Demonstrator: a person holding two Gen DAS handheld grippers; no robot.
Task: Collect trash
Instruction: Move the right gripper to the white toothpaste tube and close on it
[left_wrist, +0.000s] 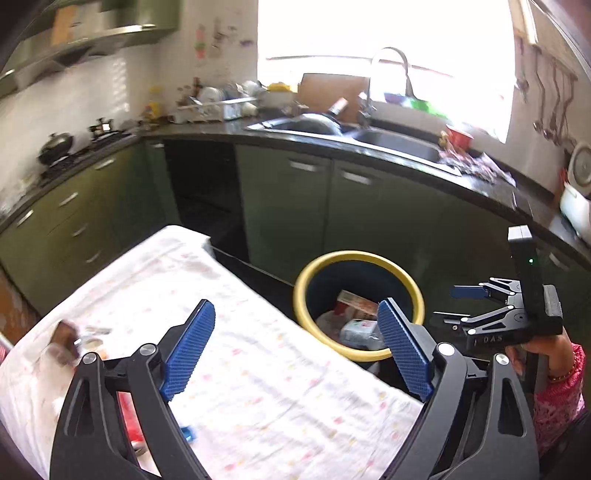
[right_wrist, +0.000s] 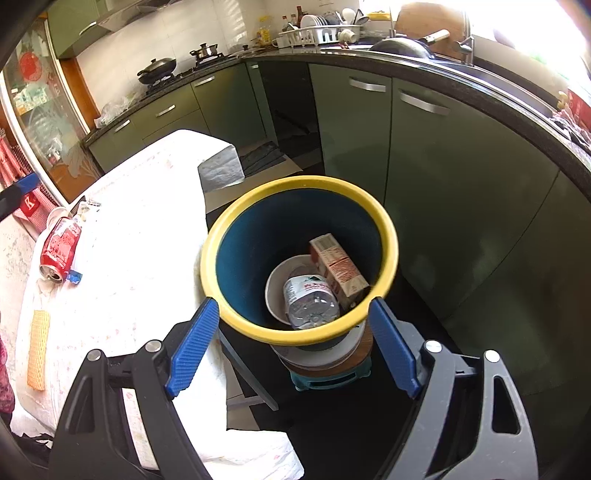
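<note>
Red can (right_wrist: 59, 251) lying on its side on the worktop (right_wrist: 147, 229), open end toward the camera, label unreadable, left claw (left_wrist: 295, 347) and right claw (right_wrist: 293, 345) both spread, empty

In the left wrist view, the left gripper's (left_wrist: 295, 345) right finger (left_wrist: 404, 350) covers part of the bin's (left_wrist: 306, 273) rim and the trash inside. Far to the left of the fingers, a brown object (left_wrist: 64, 341) on the table (left_wrist: 258, 369) is too blurred to identify. In the right wrist view, the bin's near rim hides the bottom of the bottle (right_wrist: 310, 301).
</note>
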